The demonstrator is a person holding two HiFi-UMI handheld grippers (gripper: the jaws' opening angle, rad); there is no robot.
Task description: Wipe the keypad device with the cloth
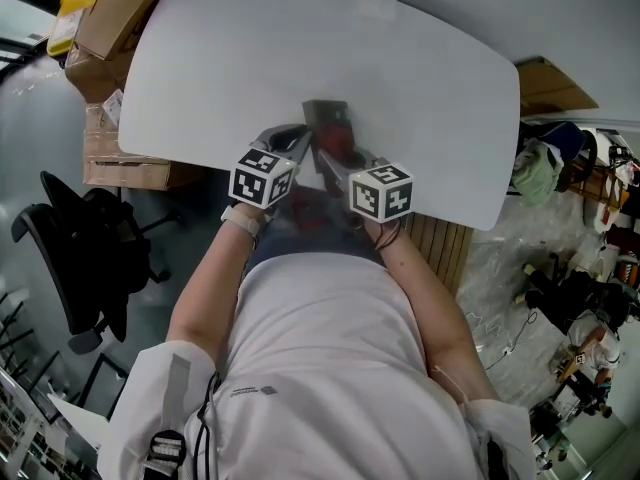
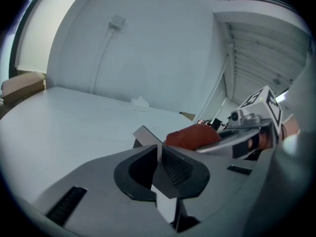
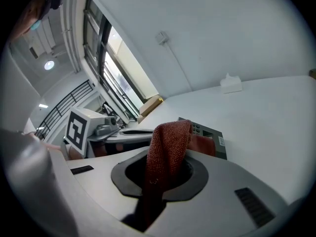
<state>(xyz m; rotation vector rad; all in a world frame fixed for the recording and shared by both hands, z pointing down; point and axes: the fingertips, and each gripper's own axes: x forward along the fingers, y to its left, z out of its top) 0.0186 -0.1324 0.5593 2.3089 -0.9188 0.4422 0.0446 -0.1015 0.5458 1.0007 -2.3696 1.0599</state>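
Note:
A grey keypad device (image 1: pixel 325 116) lies near the front edge of the white table (image 1: pixel 250 58). My left gripper (image 1: pixel 298 146) is shut on its thin edge; in the left gripper view the device's plate (image 2: pixel 144 135) runs in between the pads of the left gripper (image 2: pixel 159 154). A red cloth (image 1: pixel 345 153) rests against the device's near side. My right gripper (image 3: pixel 165 159) is shut on the cloth (image 3: pixel 168 137), which bunches upward out of the jaws and droops onto the keypad device (image 3: pixel 211 131). The two grippers sit close together, the right gripper (image 1: pixel 335 165) just right of the left.
A small white box (image 2: pixel 139 103) stands at the table's far edge with a cable on the wall above it. Cardboard boxes (image 1: pixel 110 28) are stacked left of the table, a black office chair (image 1: pixel 75 258) stands on the floor at left, and clutter (image 1: pixel 560 168) lies at right.

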